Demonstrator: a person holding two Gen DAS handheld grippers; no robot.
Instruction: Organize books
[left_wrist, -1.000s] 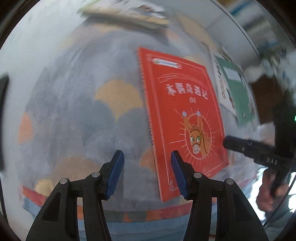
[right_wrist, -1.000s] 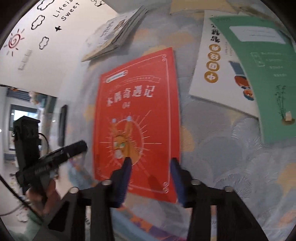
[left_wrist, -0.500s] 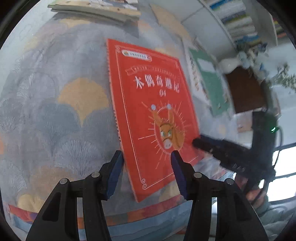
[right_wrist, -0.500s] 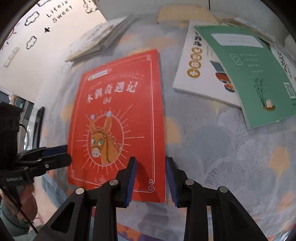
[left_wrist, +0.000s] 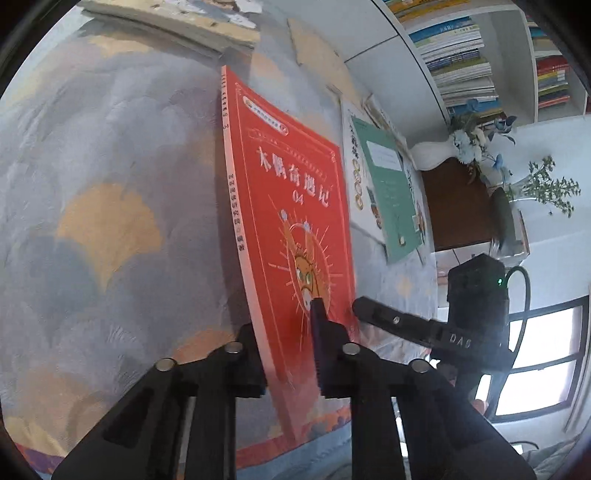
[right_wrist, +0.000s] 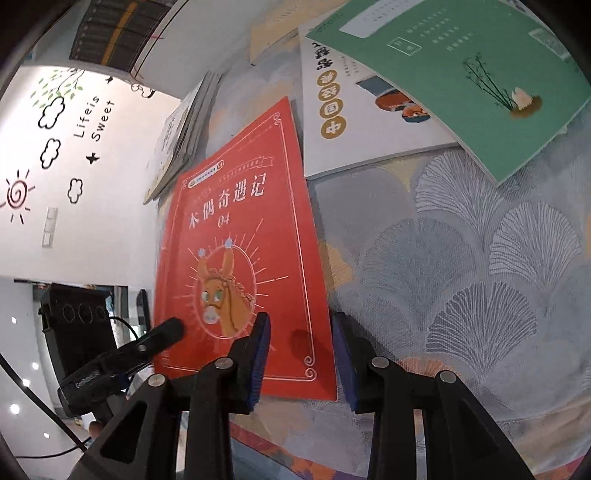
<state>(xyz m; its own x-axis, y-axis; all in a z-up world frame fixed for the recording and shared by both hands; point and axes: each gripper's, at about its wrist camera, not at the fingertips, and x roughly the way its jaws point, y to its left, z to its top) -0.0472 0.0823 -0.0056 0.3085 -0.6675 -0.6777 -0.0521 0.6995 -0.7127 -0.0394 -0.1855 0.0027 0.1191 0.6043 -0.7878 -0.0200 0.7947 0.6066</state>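
Observation:
A red book (left_wrist: 291, 206) with a donkey on its cover is tilted up on its spine side off the patterned cloth (left_wrist: 110, 206). My left gripper (left_wrist: 286, 354) straddles its near spine corner, one finger under it and one on the cover, shut on it. My right gripper (right_wrist: 301, 354) straddles the near right corner of the same red book (right_wrist: 243, 251), with the jaws still apart. The right gripper also shows in the left wrist view (left_wrist: 399, 321), and the left gripper shows in the right wrist view (right_wrist: 147, 343).
A white book (right_wrist: 340, 110) and a green book (right_wrist: 461, 74) on top of it lie beyond the red one. A stack of books (left_wrist: 173, 18) lies at the far edge by the wall. Bookshelves (left_wrist: 461, 55) and a vase of flowers (left_wrist: 469, 136) stand at the right.
My left gripper has moved right and closed onto the red book's spine corner, and that side has lifted off the cloth. My right gripper has moved in around the other near corner.

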